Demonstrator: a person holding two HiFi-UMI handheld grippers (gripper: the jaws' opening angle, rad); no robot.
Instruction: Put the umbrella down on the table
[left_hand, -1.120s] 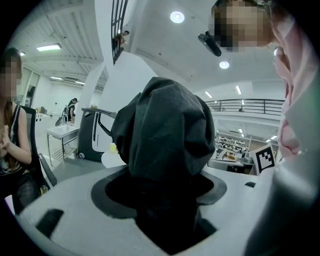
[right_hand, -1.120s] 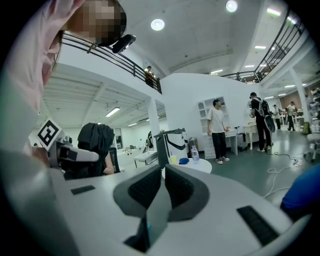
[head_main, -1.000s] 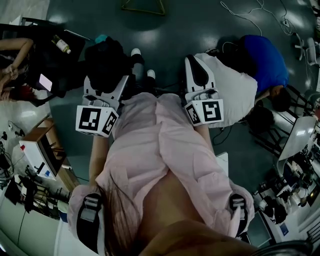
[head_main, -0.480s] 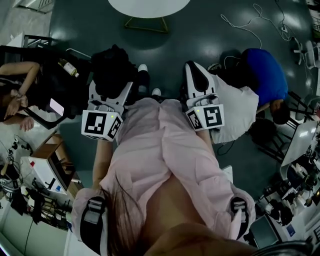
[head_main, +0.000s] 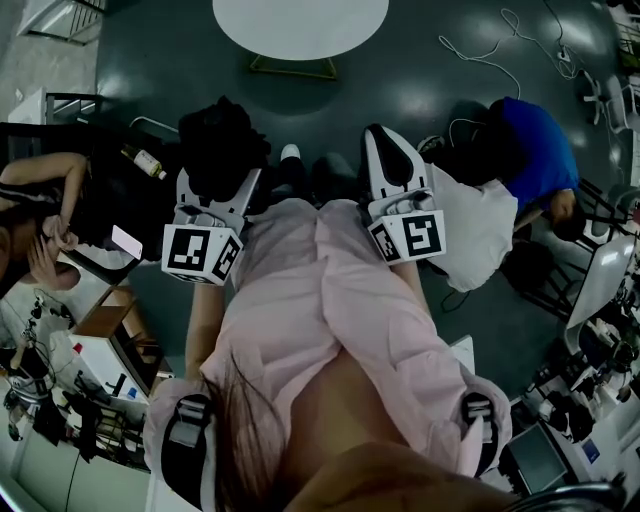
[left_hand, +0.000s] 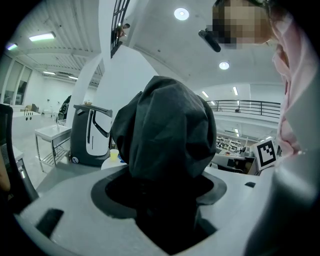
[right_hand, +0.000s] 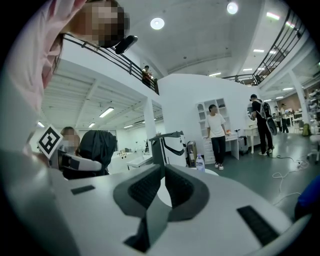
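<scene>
**Head view:** the left gripper is clamped on the umbrella, a folded black bundle that sticks out past its tips. The right gripper is level with it and well to its right. The round white table lies ahead of both grippers, well apart from them, so the umbrella is not yet over it.

**Left gripper view:** the 2 jaws close on crumpled dark fabric, and the bundle fills the space beyond them.

**Right gripper view:** the 2 jaws are pressed together with nothing between them. A small bottle stands beyond the tips.

**Risk:** the grip looks to be on soft, loose cloth, so the bundle could slide or sag out before it is over the tabletop. Letting go this far short would drop it on the floor.

**Writing:** none can be read. The gripper cubes carry only black-and-white square patterns, and the bottle's label is too small.
</scene>
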